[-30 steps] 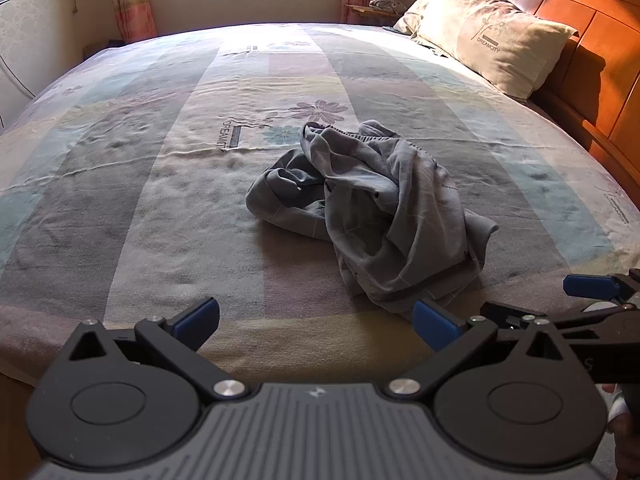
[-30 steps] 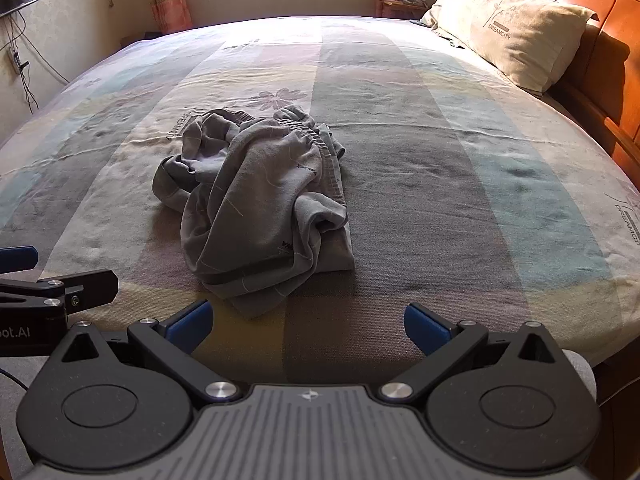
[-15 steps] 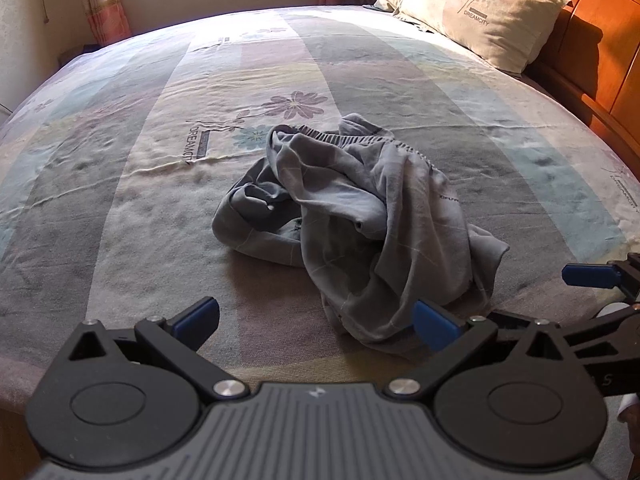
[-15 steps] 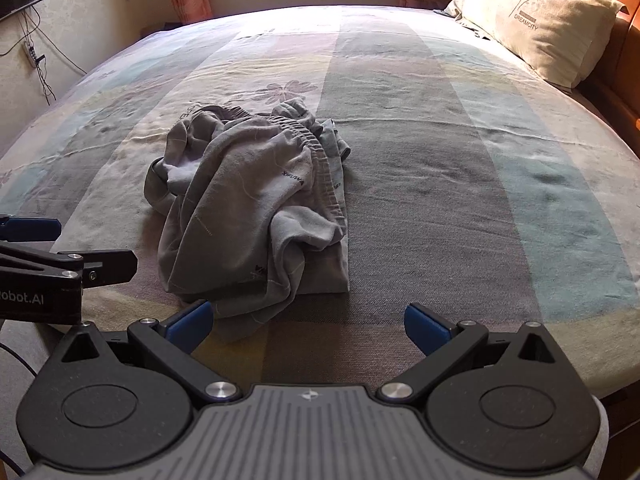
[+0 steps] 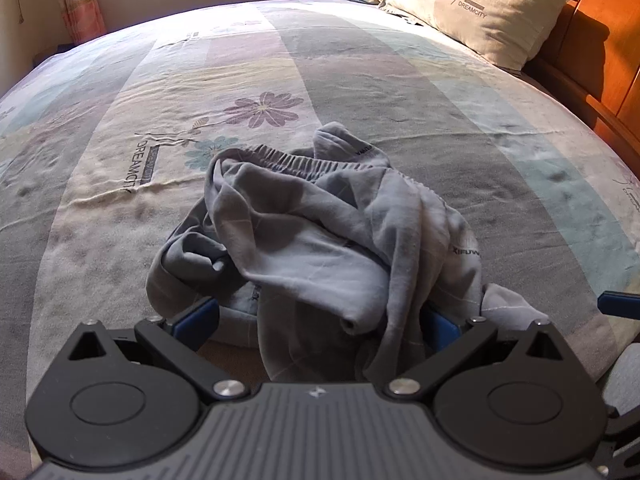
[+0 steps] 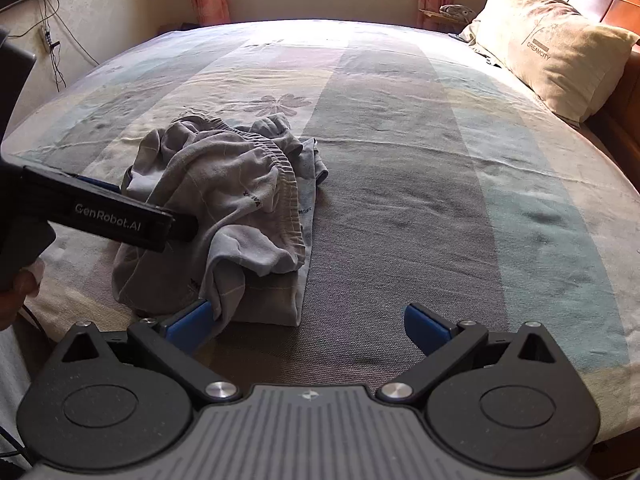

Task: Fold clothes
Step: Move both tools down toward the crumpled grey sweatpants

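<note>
Both the left hand-held gripper and right hand-held gripper were wide open at the crumpled grey shorts on the bed; grasping an edge seemed next.

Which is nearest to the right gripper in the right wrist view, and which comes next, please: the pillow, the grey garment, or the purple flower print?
1. Grey garment, just ahead, left of the right gripper.
2. Purple flower print, mid-bed beyond the garment.
3. Pillow, far right by the headboard.
</note>
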Action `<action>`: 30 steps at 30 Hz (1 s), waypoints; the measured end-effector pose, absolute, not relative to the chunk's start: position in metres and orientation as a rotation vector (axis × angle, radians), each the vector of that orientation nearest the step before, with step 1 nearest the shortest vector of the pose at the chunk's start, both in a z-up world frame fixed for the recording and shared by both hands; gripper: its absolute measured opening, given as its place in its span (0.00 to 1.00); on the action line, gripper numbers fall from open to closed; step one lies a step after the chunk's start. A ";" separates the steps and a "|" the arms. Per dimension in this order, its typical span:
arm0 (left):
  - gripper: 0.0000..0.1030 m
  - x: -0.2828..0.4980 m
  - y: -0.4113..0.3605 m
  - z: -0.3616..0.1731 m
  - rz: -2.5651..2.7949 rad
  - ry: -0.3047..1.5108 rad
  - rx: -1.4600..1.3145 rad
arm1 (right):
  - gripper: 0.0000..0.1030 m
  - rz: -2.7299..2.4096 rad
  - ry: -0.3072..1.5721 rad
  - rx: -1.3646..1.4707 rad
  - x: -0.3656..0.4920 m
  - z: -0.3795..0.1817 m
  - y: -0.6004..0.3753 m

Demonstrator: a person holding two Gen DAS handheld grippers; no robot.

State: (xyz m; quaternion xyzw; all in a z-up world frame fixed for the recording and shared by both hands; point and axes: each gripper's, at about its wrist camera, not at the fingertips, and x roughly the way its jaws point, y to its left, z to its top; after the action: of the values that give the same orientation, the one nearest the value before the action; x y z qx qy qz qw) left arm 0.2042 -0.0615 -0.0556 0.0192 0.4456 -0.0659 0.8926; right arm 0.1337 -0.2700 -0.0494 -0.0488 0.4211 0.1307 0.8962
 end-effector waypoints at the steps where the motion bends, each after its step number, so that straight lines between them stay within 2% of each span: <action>1: 1.00 0.211 -0.061 -0.058 -0.140 0.927 0.048 | 1.00 0.273 0.874 -0.104 0.135 -0.050 -0.270; 14: 1.00 0.205 -0.042 -0.095 -0.274 0.970 -0.091 | 1.00 0.345 0.859 -0.100 0.134 -0.050 -0.263; 18: 1.00 0.204 -0.045 -0.083 -0.274 0.995 -0.039 | 1.00 0.354 0.849 -0.112 0.127 -0.049 -0.263; 30: 1.00 0.162 -0.006 -0.043 -0.261 0.914 0.035 | 1.00 0.429 0.806 -0.145 0.127 -0.042 -0.247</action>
State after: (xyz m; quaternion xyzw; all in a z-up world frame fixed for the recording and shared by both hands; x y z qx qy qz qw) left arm 0.1623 -0.0057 -0.0433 0.0167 0.4401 -0.1255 0.8890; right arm 0.1272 -0.2475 -0.0424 -0.0698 0.3888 0.2071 0.8950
